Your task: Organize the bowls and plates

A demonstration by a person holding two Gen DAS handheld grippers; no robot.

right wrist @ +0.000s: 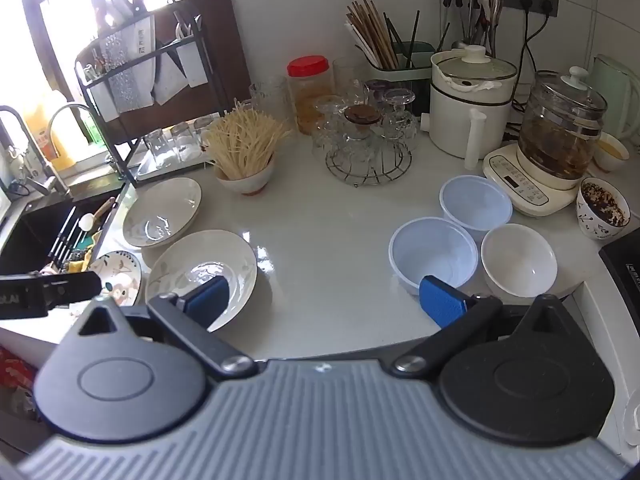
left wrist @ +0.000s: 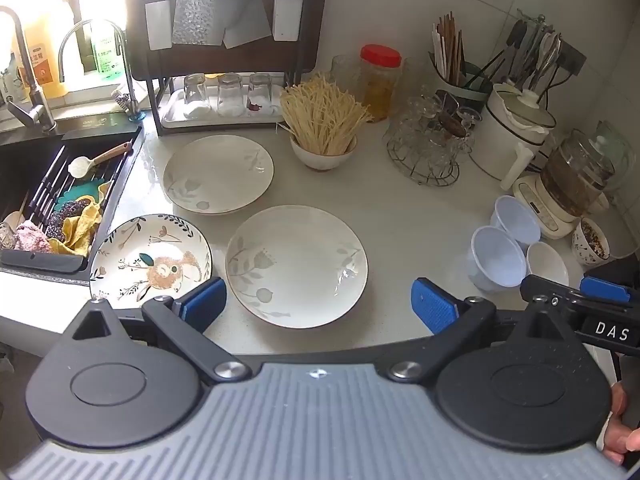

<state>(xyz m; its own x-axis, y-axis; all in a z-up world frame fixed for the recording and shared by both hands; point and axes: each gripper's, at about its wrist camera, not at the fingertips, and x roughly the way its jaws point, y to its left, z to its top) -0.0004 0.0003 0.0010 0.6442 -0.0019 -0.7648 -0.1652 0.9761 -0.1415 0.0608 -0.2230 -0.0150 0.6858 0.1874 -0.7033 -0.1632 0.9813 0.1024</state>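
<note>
Three plates lie on the white counter: a near white leaf-pattern plate [left wrist: 296, 266] [right wrist: 202, 272], a second leaf-pattern plate [left wrist: 218, 174] [right wrist: 162, 212] behind it, and a plate with a rabbit drawing [left wrist: 150, 262] [right wrist: 120, 276] beside the sink. To the right stand two pale blue plastic bowls [right wrist: 434, 252] [right wrist: 476, 202] [left wrist: 498, 258] and a white bowl [right wrist: 519, 266] [left wrist: 547, 262]. My left gripper [left wrist: 318, 304] hovers open over the near plate's front edge. My right gripper [right wrist: 326, 300] is open above bare counter between the plates and the bowls. Nothing is held.
A black sink [left wrist: 36, 208] with a drying rack and cloths lies left. At the back stand a bowl of dry noodles [left wrist: 323, 152], a glass rack [left wrist: 224, 98], a wire stand of glasses [right wrist: 366, 148], a red-lidded jar [right wrist: 309, 92], a white pot [right wrist: 468, 104] and a glass kettle [right wrist: 560, 128].
</note>
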